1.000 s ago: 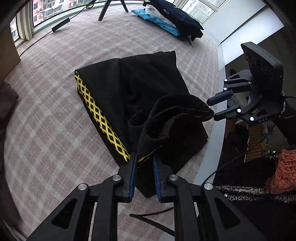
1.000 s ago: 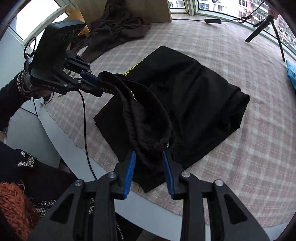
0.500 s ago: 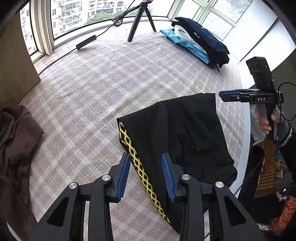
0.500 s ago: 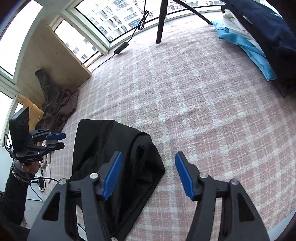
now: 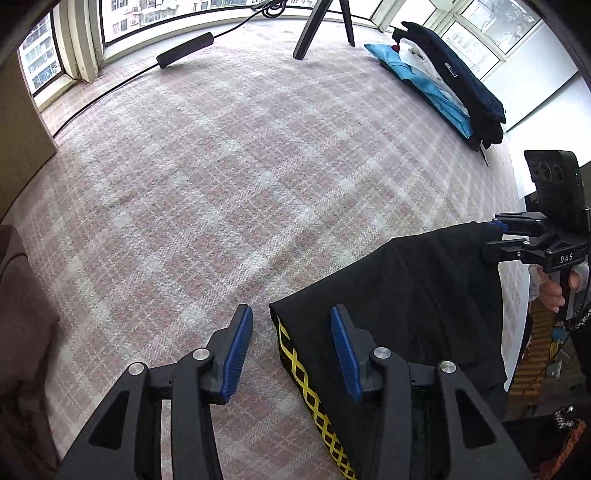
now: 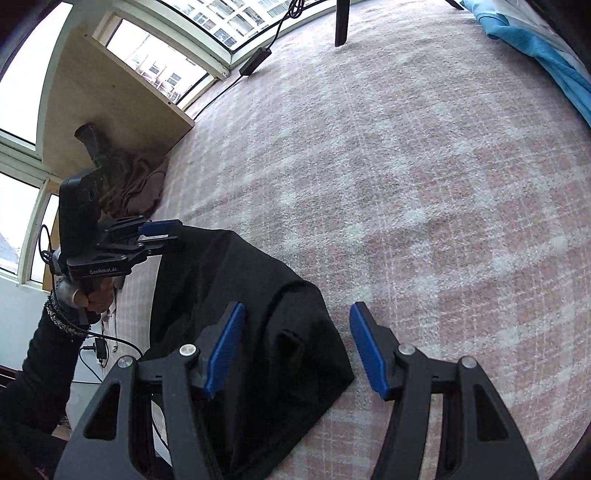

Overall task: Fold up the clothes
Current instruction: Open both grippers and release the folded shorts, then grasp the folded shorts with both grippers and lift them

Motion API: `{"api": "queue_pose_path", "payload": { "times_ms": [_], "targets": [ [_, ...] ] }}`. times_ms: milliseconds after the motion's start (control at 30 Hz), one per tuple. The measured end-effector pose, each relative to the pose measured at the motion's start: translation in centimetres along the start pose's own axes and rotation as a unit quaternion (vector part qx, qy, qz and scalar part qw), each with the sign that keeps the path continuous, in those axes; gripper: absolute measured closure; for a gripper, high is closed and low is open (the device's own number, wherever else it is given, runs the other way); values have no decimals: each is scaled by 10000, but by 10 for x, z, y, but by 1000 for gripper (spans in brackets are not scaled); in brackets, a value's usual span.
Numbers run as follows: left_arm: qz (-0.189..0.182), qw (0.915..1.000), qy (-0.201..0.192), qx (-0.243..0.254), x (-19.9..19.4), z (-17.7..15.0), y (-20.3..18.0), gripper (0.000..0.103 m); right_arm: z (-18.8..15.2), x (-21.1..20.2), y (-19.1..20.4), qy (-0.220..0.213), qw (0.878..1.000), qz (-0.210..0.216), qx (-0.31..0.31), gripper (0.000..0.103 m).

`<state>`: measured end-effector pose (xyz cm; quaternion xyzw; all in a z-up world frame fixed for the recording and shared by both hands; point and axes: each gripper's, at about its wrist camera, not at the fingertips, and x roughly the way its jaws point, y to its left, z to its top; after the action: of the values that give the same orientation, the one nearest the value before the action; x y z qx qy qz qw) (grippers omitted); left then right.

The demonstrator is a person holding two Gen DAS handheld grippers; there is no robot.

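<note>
Lying folded at the plaid blanket's (image 5: 229, 177) near edge, black garment (image 5: 406, 295) sits beneath left gripper's (image 5: 291, 350) opening, right gripper's (image 6: 297, 347) open jaws.

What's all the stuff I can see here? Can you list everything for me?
black garment: one, black with a yellow lattice stripe, folded at the near edge of the plaid cover
plaid cover: one, pink and white, spread beneath everything
stacked clothes: one pile, blue, white and dark navy, far right
brown clothes: one heap, brown, left by the wooden board
tripod legs: black, far edge by the windows
power brick: one, black, on a cable
left gripper: black with blue pads, jaws opening over the garment's corner
right gripper: same, open, nothing gripped
</note>
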<state>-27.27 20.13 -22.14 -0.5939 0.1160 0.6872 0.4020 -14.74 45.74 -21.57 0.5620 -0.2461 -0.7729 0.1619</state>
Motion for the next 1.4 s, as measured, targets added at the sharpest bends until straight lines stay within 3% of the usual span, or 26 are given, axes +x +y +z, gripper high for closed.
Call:
{"api": "queue_pose_path", "payload": {
  "times_ms": [67, 233, 267, 300, 400, 467, 567, 633, 733, 833, 900, 1067, 1233, 1400],
  "targets": [
    [-121, 9999, -16, -10, 0, 0, 2, 59, 1, 2, 2, 39, 9999, 139, 0, 45],
    [-270, 9995, -27, 149, 3, 0, -9, 59, 0, 12, 10, 139, 9996, -57, -241, 45],
    [-257, 9995, -43, 201, 4, -1, -12, 64, -1, 13, 11, 145, 9996, -22, -244, 45],
    [-243, 9994, -58, 254, 4, -3, -15, 74, -2, 13, 12, 129, 9996, 29, -258, 46],
    [-273, 9989, -155, 335, 4, -4, -16, 88, -5, 10, 9, 79, 9993, 300, -191, 89],
    [-432, 9985, -247, 231, -3, -8, -14, 92, -7, 2, 3, -40, 9982, 603, 14, 91],
    [-776, 9952, -594, 4, -37, -16, -16, 93, -16, -30, 8, -401, 9949, 914, 136, 93],
    [-1047, 9902, -921, -86, -76, -25, -23, 93, -23, -67, 31, -830, 9909, 1049, -124, 93],
    [-990, 9786, -1741, 483, -152, -36, -58, 93, -35, -128, 74, -1538, 9784, 1220, -651, 93],
    [-905, 9667, -2191, 960, -204, -28, -86, 93, -30, -169, 103, -1853, 9738, 716, -1107, 93],
    [-778, 9639, -2310, 1074, -224, -14, -95, 93, -27, -193, 118, -2029, 9693, 353, -1344, 93],
    [-779, 9546, -2433, 1531, -242, 14, -139, 93, -30, -257, 119, -2586, 9546, -141, -1474, 93],
    [-925, 9485, -2318, 1949, -227, 46, -203, 93, -32, -315, 88, -2969, 9439, -605, -1315, 93],
    [-802, 9522, -1984, 2180, -182, 96, -271, 93, -23, -358, 37, -2839, 9441, -1220, -1149, 93]
  ]
}}
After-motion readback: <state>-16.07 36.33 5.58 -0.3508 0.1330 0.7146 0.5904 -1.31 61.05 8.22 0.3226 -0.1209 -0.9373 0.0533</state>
